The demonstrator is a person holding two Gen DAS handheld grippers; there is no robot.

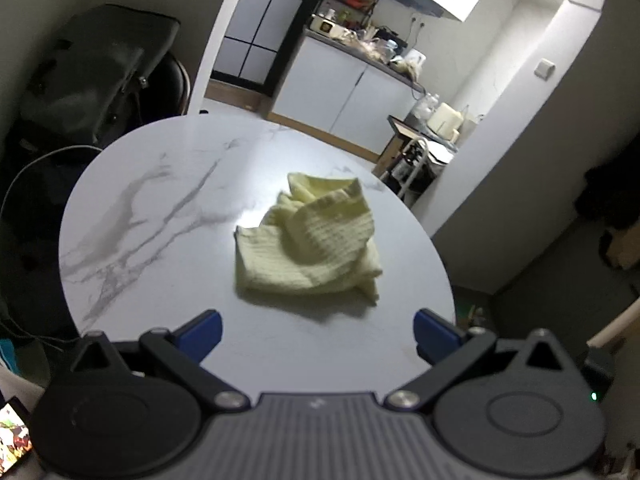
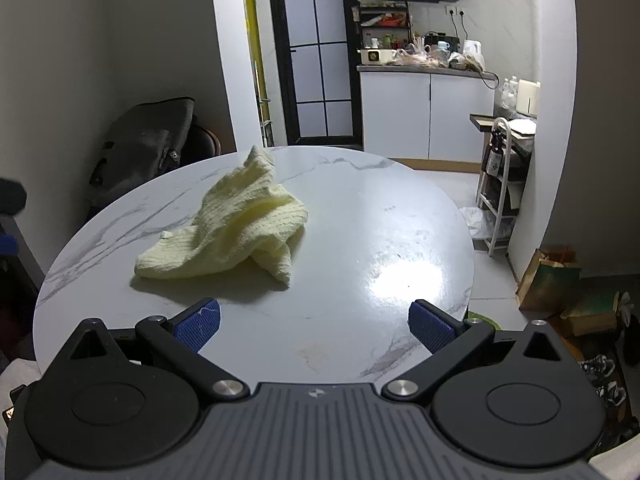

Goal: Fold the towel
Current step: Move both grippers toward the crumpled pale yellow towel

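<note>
A pale yellow waffle-weave towel (image 1: 316, 240) lies crumpled in a heap on a round white marble table (image 1: 152, 200). In the left wrist view it sits just ahead of my left gripper (image 1: 318, 332), whose blue pads are spread wide with nothing between them. In the right wrist view the same towel (image 2: 232, 232) lies ahead and to the left of my right gripper (image 2: 316, 326), which is also open and empty above the table (image 2: 380, 220). One towel corner sticks up at the far side.
A dark bag on a chair (image 2: 148, 140) stands behind the table on the left. Beyond the table is a kitchen with white cabinets (image 2: 424, 116). A white rack (image 2: 500, 184) and paper bags (image 2: 548, 276) sit on the floor at the right.
</note>
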